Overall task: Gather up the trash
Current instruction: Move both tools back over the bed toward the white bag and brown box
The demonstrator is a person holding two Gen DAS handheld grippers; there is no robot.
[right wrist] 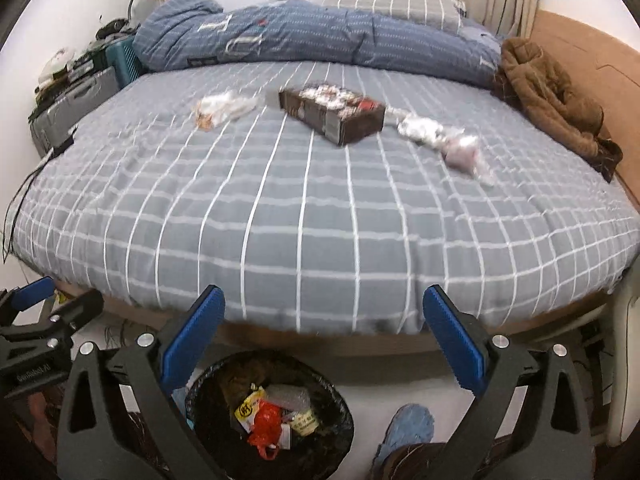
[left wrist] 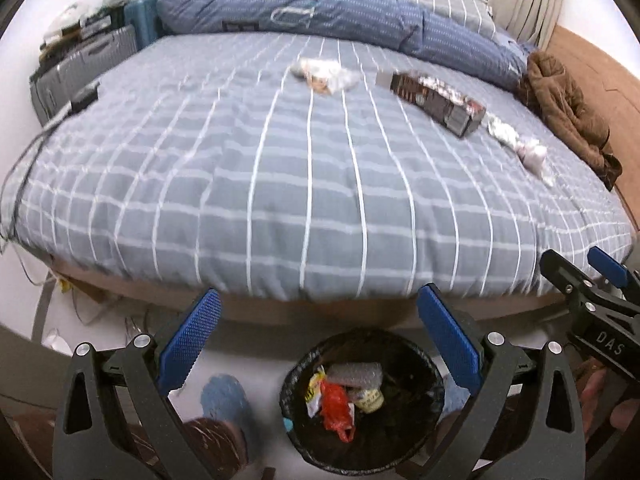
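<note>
A dark brown box (left wrist: 438, 98) (right wrist: 334, 110) lies on the grey checked bed (left wrist: 280, 200) (right wrist: 300, 208). A crumpled clear wrapper (left wrist: 326, 74) (right wrist: 222, 108) lies left of it, and silvery plastic wrappers (left wrist: 520, 146) (right wrist: 444, 138) lie right of it. A black-lined trash bin (left wrist: 362, 400) (right wrist: 270, 412) with several scraps stands on the floor at the foot of the bed. My left gripper (left wrist: 320, 344) is open and empty above the bin. My right gripper (right wrist: 324, 340) is open and empty, just right of the bin. Each gripper shows at the edge of the other's view.
A rolled blue duvet (left wrist: 300, 8) (right wrist: 300, 32) and a pillow lie at the bed's far end. A brown jacket (left wrist: 568, 108) (right wrist: 552, 96) lies at the right edge. Grey cases (left wrist: 80, 68) stand to the left. Blue slippered feet (left wrist: 224, 400) (right wrist: 408, 428) flank the bin.
</note>
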